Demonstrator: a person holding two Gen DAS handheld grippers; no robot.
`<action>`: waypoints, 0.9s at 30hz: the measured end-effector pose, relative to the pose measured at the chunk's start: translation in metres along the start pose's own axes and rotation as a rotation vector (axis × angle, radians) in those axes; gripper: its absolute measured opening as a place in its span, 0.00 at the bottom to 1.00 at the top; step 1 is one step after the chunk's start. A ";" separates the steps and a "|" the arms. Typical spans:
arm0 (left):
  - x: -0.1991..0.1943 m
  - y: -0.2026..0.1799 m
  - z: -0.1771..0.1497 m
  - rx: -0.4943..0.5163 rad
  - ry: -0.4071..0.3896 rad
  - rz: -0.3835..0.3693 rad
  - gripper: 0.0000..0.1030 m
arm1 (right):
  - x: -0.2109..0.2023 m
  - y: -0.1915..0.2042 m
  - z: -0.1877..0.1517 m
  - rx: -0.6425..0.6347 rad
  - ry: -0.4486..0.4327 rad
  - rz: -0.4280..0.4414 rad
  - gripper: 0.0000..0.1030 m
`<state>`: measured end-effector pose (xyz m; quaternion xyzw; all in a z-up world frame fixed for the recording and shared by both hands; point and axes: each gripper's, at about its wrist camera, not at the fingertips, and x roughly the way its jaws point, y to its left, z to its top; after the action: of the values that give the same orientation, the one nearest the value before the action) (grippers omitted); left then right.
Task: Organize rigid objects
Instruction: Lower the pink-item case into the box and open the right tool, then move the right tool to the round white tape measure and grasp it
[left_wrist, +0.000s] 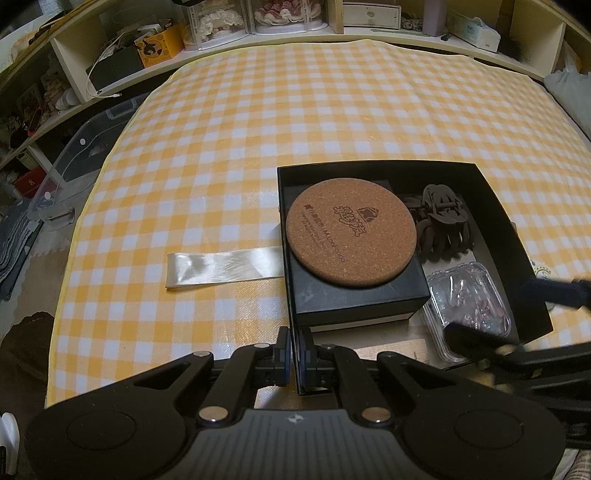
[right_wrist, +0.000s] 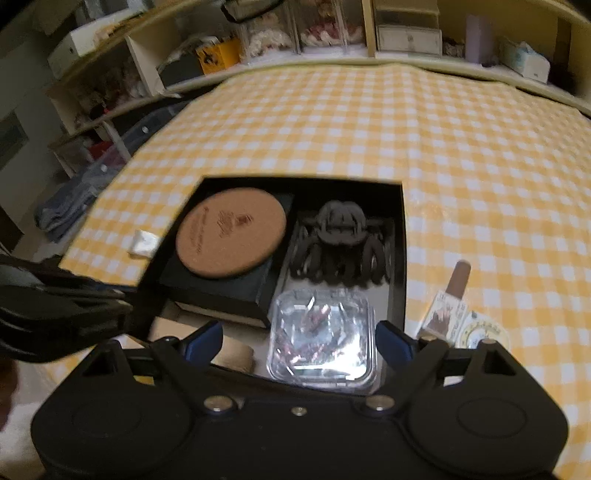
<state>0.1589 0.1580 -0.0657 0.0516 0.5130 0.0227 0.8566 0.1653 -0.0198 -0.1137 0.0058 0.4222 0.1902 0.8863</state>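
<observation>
An open black box lies on the yellow checked cloth. Inside it a round cork coaster rests on a smaller black box, with a brown hair claw and a clear plastic case to the right. My left gripper is shut on the box's near left wall. My right gripper stands open over the clear case, which lies in the box between its fingers. Its left pad is clear of the case and its right pad is close to the case's edge. The coaster and claw lie beyond.
A white satin ribbon lies on the cloth left of the box. Right of the box are a brown stick, a small card and a round disc. A tan roll sits at the box's near end. Cluttered shelves line the back.
</observation>
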 end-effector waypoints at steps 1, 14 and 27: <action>0.000 0.000 0.000 0.001 0.000 0.001 0.05 | -0.006 0.000 0.002 -0.008 -0.018 0.005 0.87; 0.000 0.000 -0.001 0.000 0.000 0.001 0.05 | -0.075 -0.021 0.036 -0.041 -0.216 0.060 0.90; 0.000 0.000 -0.001 0.001 0.000 0.001 0.05 | -0.081 -0.113 0.048 0.044 -0.230 -0.042 0.97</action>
<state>0.1582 0.1576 -0.0657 0.0521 0.5128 0.0230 0.8566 0.1925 -0.1448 -0.0414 0.0383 0.3219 0.1602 0.9324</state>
